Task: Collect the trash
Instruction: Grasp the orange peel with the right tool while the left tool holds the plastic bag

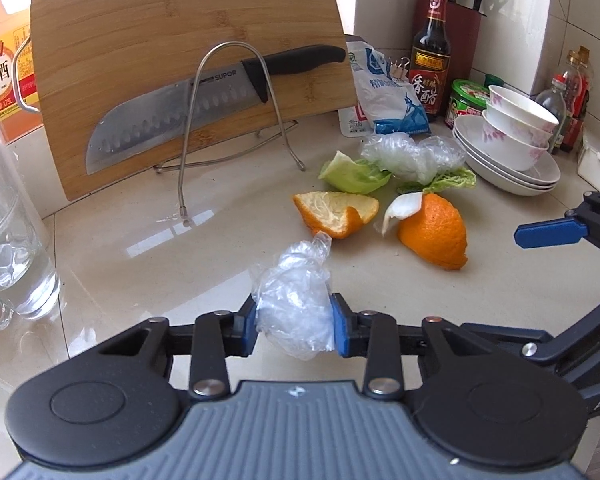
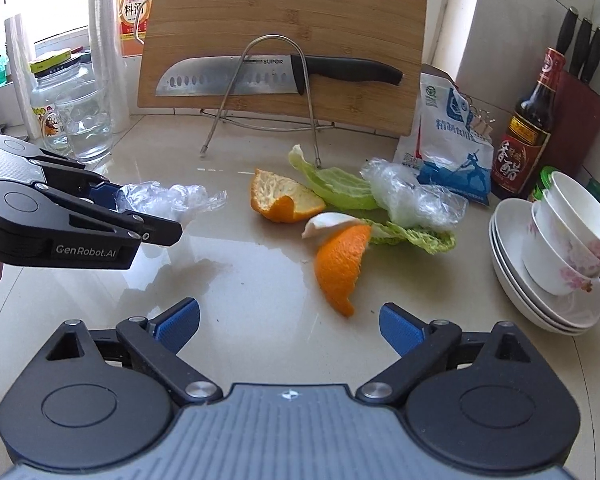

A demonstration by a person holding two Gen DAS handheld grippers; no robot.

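The cutting board [image 2: 284, 36] leans at the back edge of the counter [image 2: 252, 272], its top cut off, with a knife [image 2: 276, 74] in the wire rack in front. A second wad of plastic [image 2: 412, 196] lies mid-counter, covering part of the cabbage leaves [image 2: 340, 190] beside two orange peels [image 2: 342, 264]. The left gripper [image 1: 295, 322] pinches a crumpled plastic wrap [image 1: 296, 300], lifted off the counter. The right gripper [image 2: 290, 326] stands wide, empty.
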